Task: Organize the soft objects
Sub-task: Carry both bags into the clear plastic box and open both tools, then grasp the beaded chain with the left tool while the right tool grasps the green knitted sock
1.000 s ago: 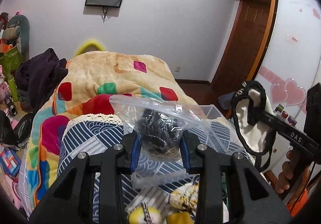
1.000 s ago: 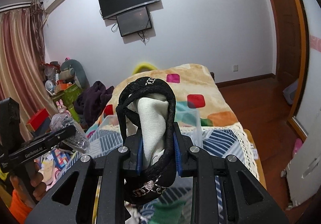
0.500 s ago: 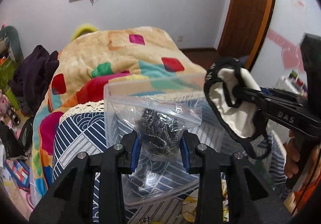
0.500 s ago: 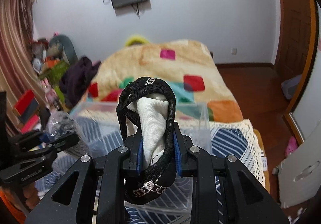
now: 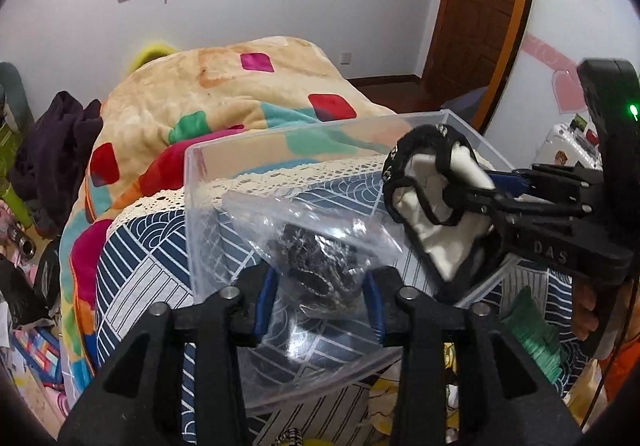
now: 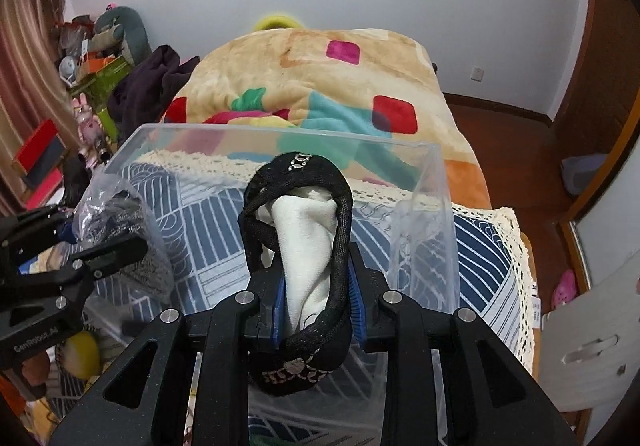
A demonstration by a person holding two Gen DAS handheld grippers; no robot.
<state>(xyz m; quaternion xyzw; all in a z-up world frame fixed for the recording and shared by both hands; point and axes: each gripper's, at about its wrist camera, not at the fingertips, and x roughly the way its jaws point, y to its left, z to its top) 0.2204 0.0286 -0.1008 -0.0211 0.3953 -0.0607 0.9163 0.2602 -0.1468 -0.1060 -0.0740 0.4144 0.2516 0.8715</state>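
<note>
1. Two items are held, none deposited; the left gripper [image 5: 320,300] is clamped on a clear bag [image 5: 316,246] of dark fabric, over the transparent bin [image 5: 192,206].
2. The right gripper [image 6: 318,302] is clamped on a black-and-white garment [image 6: 304,242], above the bin interior.
3. Remaining: release both; the bin appears empty, though glare limits certainty.
4. Surroundings: patterned cloth [image 6: 480,246], blanket [image 5: 240,94]; the near bin wall may obstruct lowering.

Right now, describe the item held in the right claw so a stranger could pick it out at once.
Find the clear plastic bin on the blue patterned bedspread. Over it, the right claw pinches a black-and-white fabric item. Unlike the clear bag of dark material in the left claw, it is unbagged, with white cloth inside a thick black rim.
</note>
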